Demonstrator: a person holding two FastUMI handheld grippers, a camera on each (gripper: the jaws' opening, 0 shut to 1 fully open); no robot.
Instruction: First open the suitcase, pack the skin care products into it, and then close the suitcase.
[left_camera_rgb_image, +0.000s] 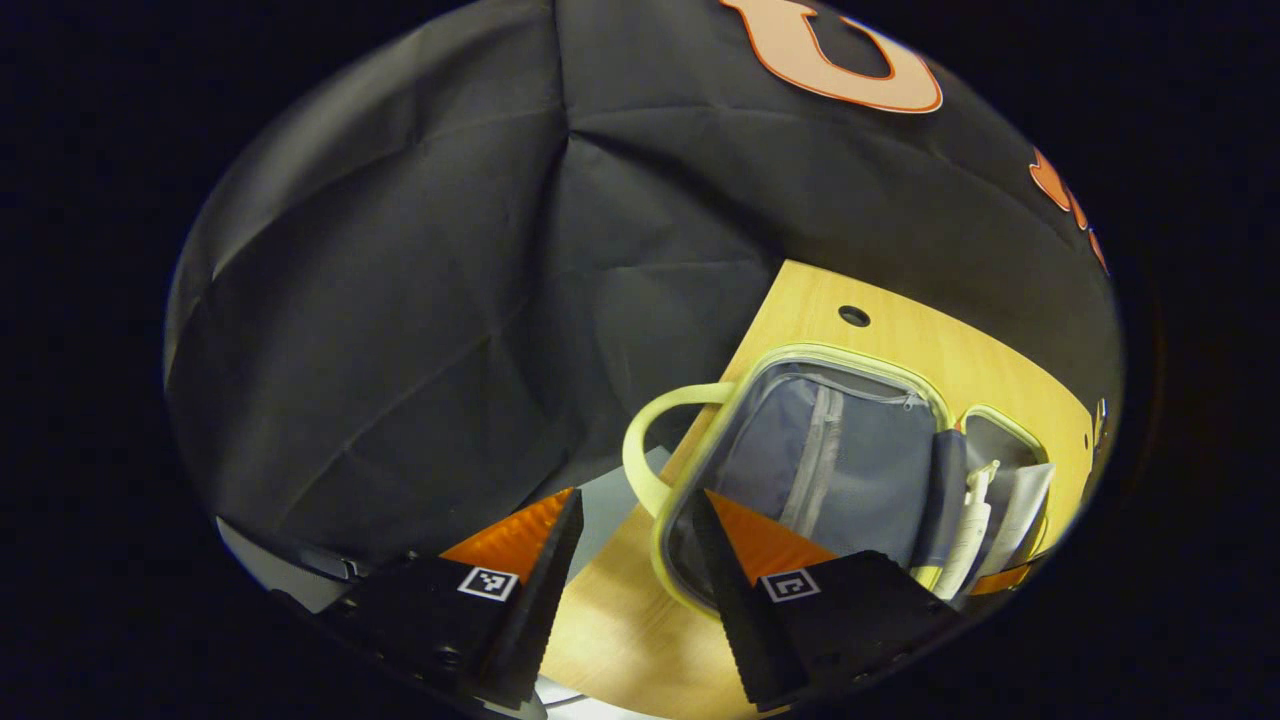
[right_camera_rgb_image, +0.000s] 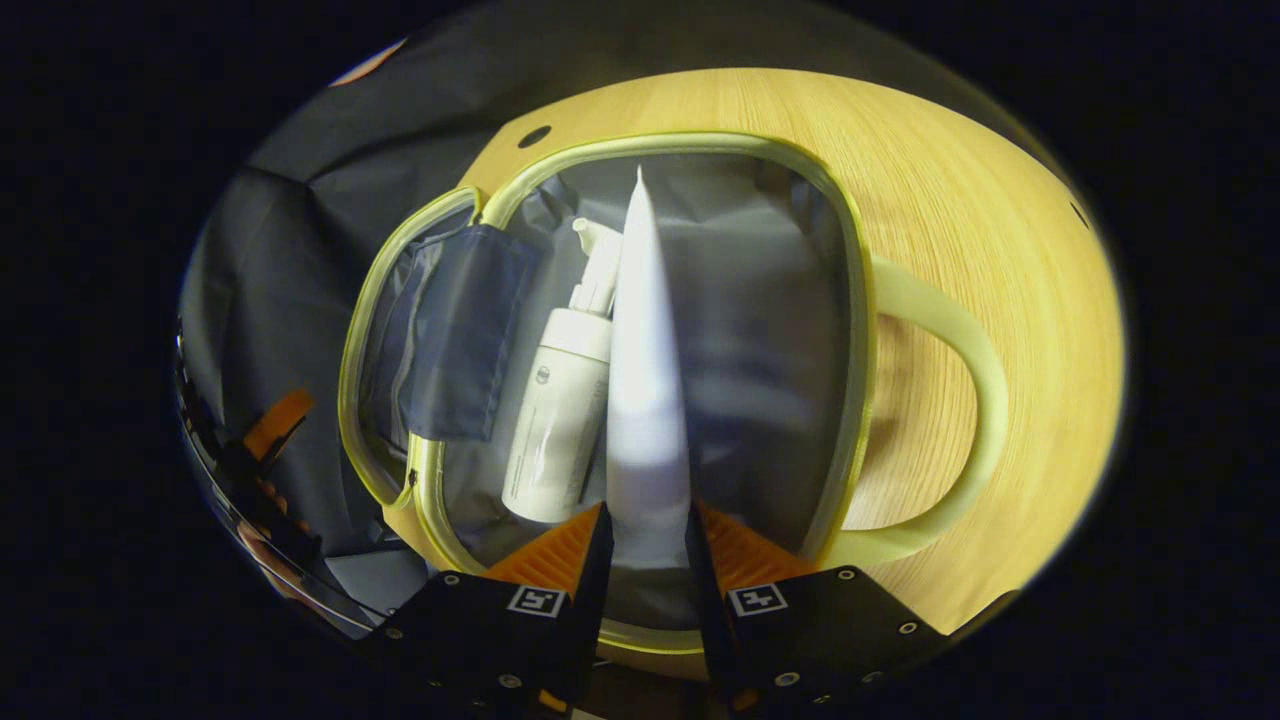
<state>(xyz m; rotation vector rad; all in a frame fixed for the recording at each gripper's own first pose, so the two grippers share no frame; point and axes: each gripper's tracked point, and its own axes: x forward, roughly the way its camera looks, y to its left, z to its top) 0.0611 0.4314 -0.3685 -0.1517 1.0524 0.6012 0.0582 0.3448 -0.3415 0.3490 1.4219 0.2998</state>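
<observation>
Both tongs sit over the open suitcase (right_camera_rgb_image: 850, 330). Right gripper (right_camera_rgb_image: 645, 545) pinches a white tube (right_camera_rgb_image: 645, 400) between its 2 fingers, the tube's flat sealed end pointing forward over the grey lining. Left gripper (left_camera_rgb_image: 630, 560) is spread wide and holds nothing; it hovers near the case's handle (left_camera_rgb_image: 645, 440), above the table (left_camera_rgb_image: 900, 330).

The suitcase lies flat on the wooden table, lid folded back, yellow-green rim all round. In the right gripper view a pump bottle (right_camera_rgb_image: 560, 410) already lies in the tray just left of the tube, nozzle away from the camera, with a dark pouch flap (right_camera_rgb_image: 455, 330) further left. In the left gripper view the lid's zipped mesh pocket (left_camera_rgb_image: 825, 455) shows.

Judged from this, the packing step is in hand: 1 product is in, the 2nd is being carried in. Next the tube should be lowered beside the bottle, kept clear of the rim, then let go. After that, the lid must swing over and close, probably with the free left tongs.
</observation>
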